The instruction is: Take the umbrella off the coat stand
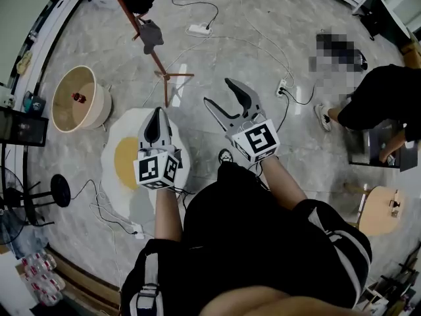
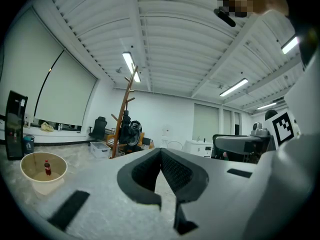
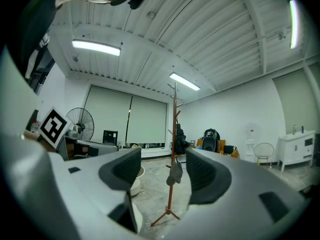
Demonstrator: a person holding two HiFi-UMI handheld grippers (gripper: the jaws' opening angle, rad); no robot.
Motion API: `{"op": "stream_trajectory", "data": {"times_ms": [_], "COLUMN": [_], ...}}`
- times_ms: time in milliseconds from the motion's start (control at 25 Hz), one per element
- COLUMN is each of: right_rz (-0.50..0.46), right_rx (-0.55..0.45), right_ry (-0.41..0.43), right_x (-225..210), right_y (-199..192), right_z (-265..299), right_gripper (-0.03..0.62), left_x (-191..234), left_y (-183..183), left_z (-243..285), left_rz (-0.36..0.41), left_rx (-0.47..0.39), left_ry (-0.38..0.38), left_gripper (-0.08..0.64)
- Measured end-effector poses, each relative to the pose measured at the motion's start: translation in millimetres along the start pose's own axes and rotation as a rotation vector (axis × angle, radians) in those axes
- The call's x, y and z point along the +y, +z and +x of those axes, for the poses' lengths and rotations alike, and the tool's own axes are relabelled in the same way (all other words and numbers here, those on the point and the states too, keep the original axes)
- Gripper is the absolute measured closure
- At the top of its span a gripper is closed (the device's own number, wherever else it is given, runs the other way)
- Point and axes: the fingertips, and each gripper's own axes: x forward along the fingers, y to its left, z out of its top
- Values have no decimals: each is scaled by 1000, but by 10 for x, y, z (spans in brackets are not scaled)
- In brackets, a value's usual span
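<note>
On your left, your left gripper [image 1: 157, 112] is clenched, jaws pressed together on nothing. It points level, and from its own view the coat stand [image 3: 174, 114] lies off to the left of its line.

The one stand is upright on the floor, ahead of both tools and well apart from them. Two things hang on it. A dark bundle [image 3: 179, 140] sits higher, and a small grey piece [image 3: 174, 174] dangles lower, its long axis down along the pole. I cannot tell which of them is the umbrella.

On your right, your right gripper [image 1: 217, 91] is released, jaws spread wide and empty. The pole and both hanging things show straight through its gap. I judge that this hand is the better lined up, so carry it straight ahead.
</note>
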Motion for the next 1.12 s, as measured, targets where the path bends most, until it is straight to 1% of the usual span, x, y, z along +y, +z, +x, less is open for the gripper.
{"op": "stream_trajectory", "data": {"times_ms": [280,440,600,840,960,1120], "right_rz": [14,26,43,84,98,85], "right_rx": [5,11,8,19,18,18], "right_ry": [11,28,47,61,73,86], "right_x": [-699,-949,-1109,-1315,-1457,-1739], "right_y": [-74,-162,-237,-412,-488,-486], "right_z": [245,452,645,1064,1346,1775], "right_gripper": [298,291,290,285,282,281], "left_x": [-117,-83,0,277,481,699], "left_y": [-46,-72,-101,-171,-206,-154], "left_z": [701,1005,1211,1612,1928,2418], "left_rz": [-16,-13,-5,-3,-4,1], "left_rx": [13,16,30,51,50,39], "left_ry": [22,39,61,83,92,92], "left_gripper": [560,560,560,560,560,560]}}
